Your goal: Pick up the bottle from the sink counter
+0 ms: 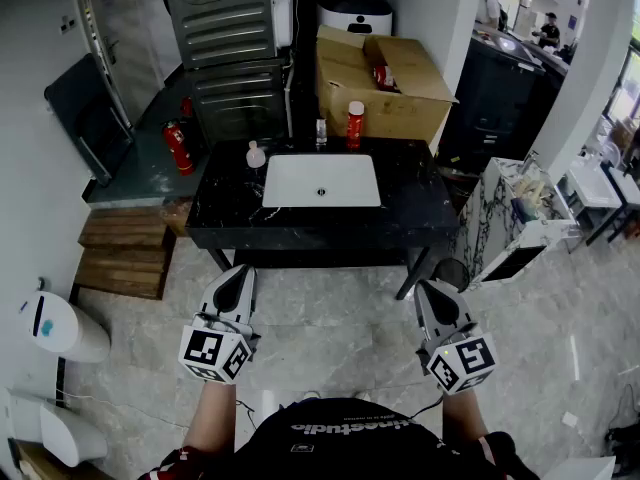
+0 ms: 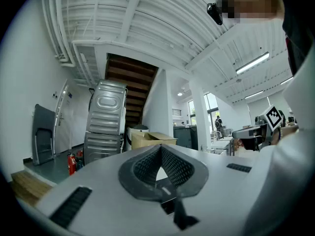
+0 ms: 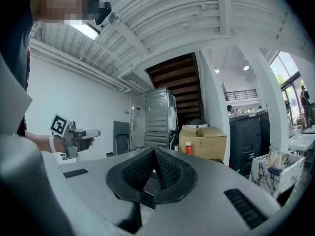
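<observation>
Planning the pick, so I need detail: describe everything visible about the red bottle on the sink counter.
The red bottle is a slim cylinder with a red body and a white cap. It looks like plastic, and any print is too small to read. It stands upright and capped at the back edge of the black marbled counter, behind the white basin and just right of the small tap. A cardboard box is behind it. Only the counter visibly touches it.
</observation>
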